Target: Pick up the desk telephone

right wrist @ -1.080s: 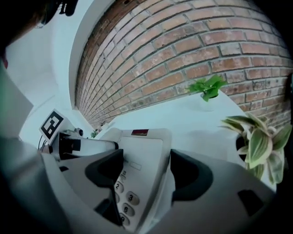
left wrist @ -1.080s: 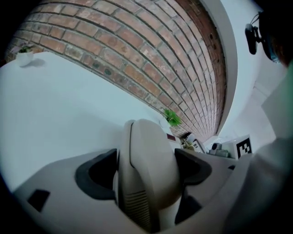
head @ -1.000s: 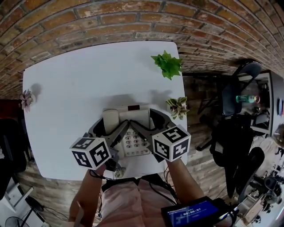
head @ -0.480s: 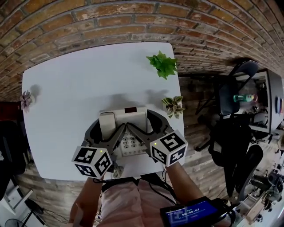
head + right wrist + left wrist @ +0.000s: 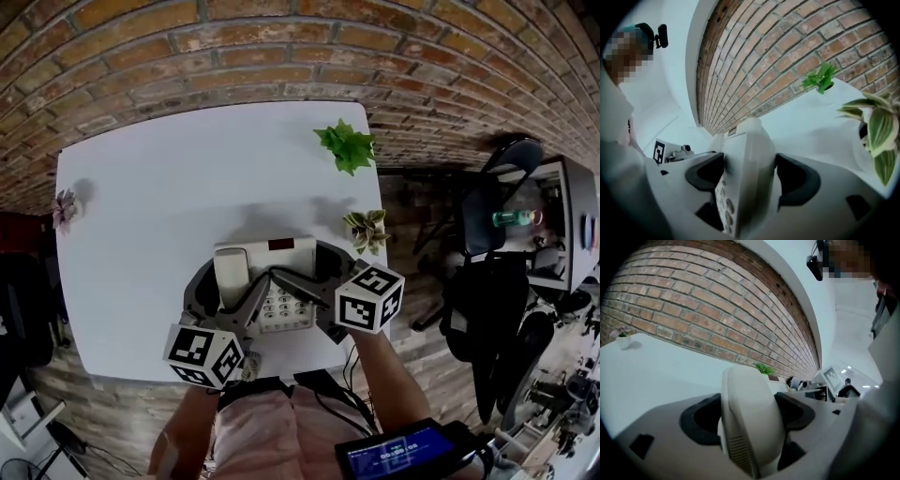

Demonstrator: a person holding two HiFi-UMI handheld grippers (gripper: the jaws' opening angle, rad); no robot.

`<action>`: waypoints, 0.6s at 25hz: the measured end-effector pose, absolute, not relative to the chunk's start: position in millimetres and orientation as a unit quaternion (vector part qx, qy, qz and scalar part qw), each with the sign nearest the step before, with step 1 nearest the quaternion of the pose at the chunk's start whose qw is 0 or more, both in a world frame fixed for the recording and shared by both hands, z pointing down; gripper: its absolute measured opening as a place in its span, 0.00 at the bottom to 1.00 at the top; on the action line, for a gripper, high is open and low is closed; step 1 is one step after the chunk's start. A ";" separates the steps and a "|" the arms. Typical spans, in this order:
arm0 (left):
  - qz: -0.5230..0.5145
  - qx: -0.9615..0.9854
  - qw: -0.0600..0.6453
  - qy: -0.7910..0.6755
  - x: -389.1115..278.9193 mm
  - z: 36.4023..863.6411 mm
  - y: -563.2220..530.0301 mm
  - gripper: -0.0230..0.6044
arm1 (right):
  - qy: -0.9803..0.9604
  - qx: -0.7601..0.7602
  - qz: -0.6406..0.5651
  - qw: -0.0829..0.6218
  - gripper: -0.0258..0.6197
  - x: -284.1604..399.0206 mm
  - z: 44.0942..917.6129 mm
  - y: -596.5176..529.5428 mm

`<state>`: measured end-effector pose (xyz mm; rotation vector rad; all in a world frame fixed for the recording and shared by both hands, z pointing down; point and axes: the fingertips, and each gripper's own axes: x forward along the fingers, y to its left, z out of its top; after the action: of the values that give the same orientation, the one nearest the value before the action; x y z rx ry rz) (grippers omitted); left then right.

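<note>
A cream desk telephone (image 5: 292,249) sits at the near middle of the white table (image 5: 150,206), with its handset (image 5: 232,270) on the left side. My left gripper (image 5: 228,283) is shut on the handset (image 5: 750,420), both dark pads against its sides; its jaws have just been closing. My right gripper (image 5: 309,270) is shut on the keypad side of the telephone body (image 5: 746,164), which stands edge-on between the pads. The right jaws have just been opening a little, with the body still between them. Whether the telephone is off the table I cannot tell.
A green plant (image 5: 347,145) and a small striped plant (image 5: 367,228) stand near the table's right edge, the striped one close to my right gripper. A tiny pink flower pot (image 5: 64,208) is at the left edge. Brick wall behind; a dark chair (image 5: 497,206) to the right.
The left gripper's marker cube has rolled and slid nearer the person. The right gripper's cube has tipped and risen slightly. The telephone stays between both pairs of jaws.
</note>
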<state>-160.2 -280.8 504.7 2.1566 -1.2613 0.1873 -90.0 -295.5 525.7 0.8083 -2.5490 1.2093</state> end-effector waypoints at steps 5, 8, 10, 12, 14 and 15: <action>0.095 0.844 0.291 -0.441 -150.9 504.2 -273.5 0.71 | -0.881 0.270 0.379 0.079 0.59 -85.7 521.2 -291.3; 0.092 0.850 0.321 -0.408 -151.5 507.6 -265.6 0.79 | -0.893 0.266 0.356 0.071 0.59 -84.4 517.3 -288.5; 0.092 0.851 0.343 -0.386 -154.2 513.6 -258.3 0.80 | -0.901 0.260 0.342 0.067 0.59 -85.5 513.5 -286.4; 0.087 0.853 0.366 -0.362 -154.0 519.2 -251.2 0.80 | -0.908 0.252 0.329 0.065 0.59 -87.4 509.0 -284.3; 0.071 0.852 0.388 -0.344 -151.4 521.2 -247.3 0.80 | -0.914 0.244 0.319 0.062 0.59 -88.7 505.4 -282.3; 0.065 0.852 0.396 -0.337 -150.2 521.6 -246.1 0.80 | -0.916 0.241 0.314 0.060 0.59 -89.0 504.2 -281.3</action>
<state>-150.2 -246.1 521.6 2.1588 -0.8553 0.1637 -89.0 -281.3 504.2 0.7292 -2.7726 0.9514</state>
